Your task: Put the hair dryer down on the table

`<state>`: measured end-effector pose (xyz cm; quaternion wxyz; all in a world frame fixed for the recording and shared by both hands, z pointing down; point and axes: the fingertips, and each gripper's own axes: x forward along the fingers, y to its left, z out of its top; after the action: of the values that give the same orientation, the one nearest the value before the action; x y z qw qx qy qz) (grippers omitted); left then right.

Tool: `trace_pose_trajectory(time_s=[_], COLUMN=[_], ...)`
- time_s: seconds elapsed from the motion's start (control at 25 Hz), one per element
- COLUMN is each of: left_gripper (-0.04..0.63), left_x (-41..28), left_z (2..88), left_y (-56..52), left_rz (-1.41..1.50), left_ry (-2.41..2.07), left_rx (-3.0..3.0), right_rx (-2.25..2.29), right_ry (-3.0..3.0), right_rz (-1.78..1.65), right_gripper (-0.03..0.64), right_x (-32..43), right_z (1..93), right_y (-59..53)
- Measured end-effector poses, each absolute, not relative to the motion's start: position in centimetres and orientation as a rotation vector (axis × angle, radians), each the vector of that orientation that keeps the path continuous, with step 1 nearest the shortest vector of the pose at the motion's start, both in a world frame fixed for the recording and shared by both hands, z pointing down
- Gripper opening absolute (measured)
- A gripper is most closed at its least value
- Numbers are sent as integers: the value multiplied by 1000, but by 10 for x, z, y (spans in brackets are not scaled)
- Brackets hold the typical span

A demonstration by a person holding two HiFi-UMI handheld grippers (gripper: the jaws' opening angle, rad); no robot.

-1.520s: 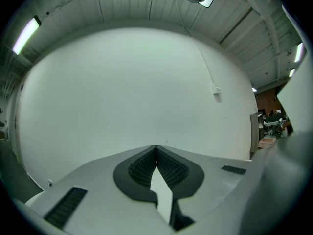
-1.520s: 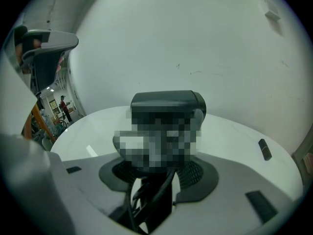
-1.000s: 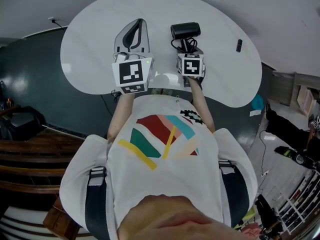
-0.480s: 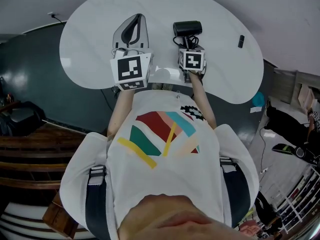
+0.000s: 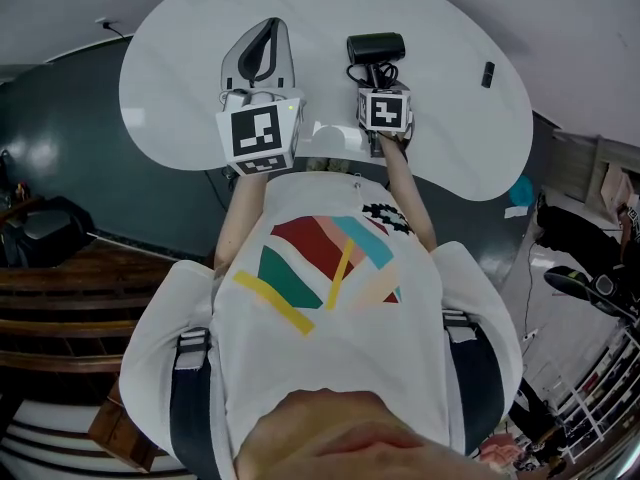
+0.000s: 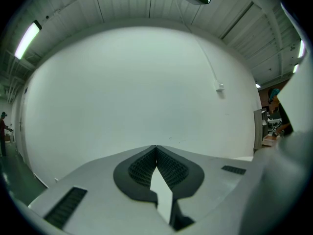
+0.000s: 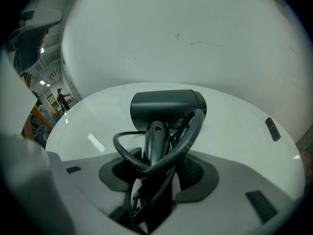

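A black hair dryer (image 5: 375, 48) with its cord looped around the handle is held over the white table (image 5: 170, 78). My right gripper (image 5: 378, 80) is shut on its handle, with the barrel pointing sideways beyond the jaws. In the right gripper view the hair dryer (image 7: 166, 106) stands upright between the pads, right gripper (image 7: 157, 166) closed on the handle and cord. Whether the barrel touches the table I cannot tell. My left gripper (image 5: 268, 33) is to its left over the table, shut with nothing in it. The left gripper (image 6: 155, 148) has its tips meeting.
A small dark object (image 5: 486, 74) lies on the table at the far right, also visible as the small dark object (image 7: 272, 129) in the right gripper view. Beyond the table stands a white wall (image 6: 146, 82). The person's torso fills the lower head view.
Both grippers have moved a little farther out over the table. The hair dryer went with the right gripper, still held by its handle.
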<state>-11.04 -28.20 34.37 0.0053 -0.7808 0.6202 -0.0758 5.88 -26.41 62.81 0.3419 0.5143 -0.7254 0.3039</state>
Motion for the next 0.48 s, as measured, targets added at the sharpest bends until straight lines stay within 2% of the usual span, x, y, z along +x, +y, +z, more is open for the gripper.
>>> trace_pose_trajectory(time_s=[0.48], left_gripper=[17], left_x=[-98], left_z=[340], left_y=[-281], left_rz=[-227], left_ry=[1885], left_rx=[-2475], right_rx=[1352], right_ry=[-1872], right_rz=[815], right_gripper=[221], right_x=[62], right_z=[630], right_y=[-263])
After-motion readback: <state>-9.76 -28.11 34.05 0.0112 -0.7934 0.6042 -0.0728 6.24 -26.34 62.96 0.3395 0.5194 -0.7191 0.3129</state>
